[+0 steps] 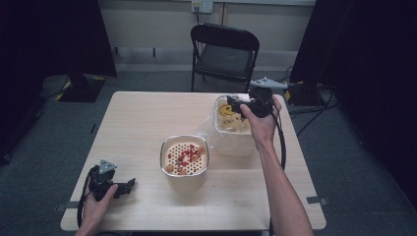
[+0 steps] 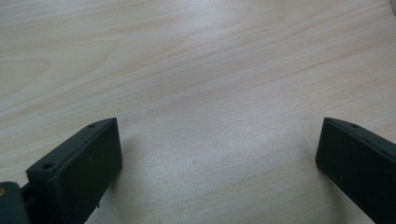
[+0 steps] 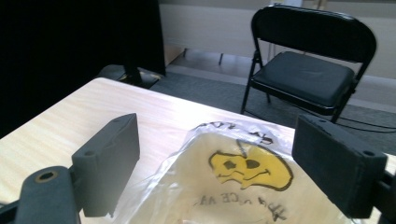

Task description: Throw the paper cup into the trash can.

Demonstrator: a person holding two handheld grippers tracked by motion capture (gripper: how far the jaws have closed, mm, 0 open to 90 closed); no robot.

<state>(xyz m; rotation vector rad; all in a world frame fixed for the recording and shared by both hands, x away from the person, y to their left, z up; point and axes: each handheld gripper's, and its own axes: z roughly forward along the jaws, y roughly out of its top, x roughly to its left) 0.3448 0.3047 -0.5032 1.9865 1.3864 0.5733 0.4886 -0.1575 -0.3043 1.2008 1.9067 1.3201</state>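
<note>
The right gripper (image 1: 235,102) is hovering over a clear plastic bag (image 1: 230,129) at the far right part of the table (image 1: 142,118), with the person's right hand (image 1: 260,123) wrapped around its body. Its jaws are standing spread wide; in the right gripper view (image 3: 212,163) they are flanking the bag's top without pressing on it, so nothing is being pinched. The bag is printed with a yellow smiley face (image 3: 250,169) and black lettering, and it is lining a pale container; the film is spilling loosely down the container's sides onto the table. The smiley is lying crumpled between the two jaws in the right gripper view.

Just beside the bag, toward the middle of the table, a bowl (image 1: 184,156) with a metal rim is sitting. A perforated insert is lying in it, carrying small red and tan pieces (image 1: 186,156). The bag's loose film is reaching close to the bowl's rim; whether they are touching cannot be told.

The left gripper (image 1: 129,186) is resting low at the near left corner of the table, held in the left hand (image 1: 96,206), well apart from the bowl and bag. Its jaws are also spread wide, and in the left gripper view (image 2: 217,154) bare wood is lying between them.

A black folding chair (image 1: 223,51) is standing behind the table's far edge.
</note>
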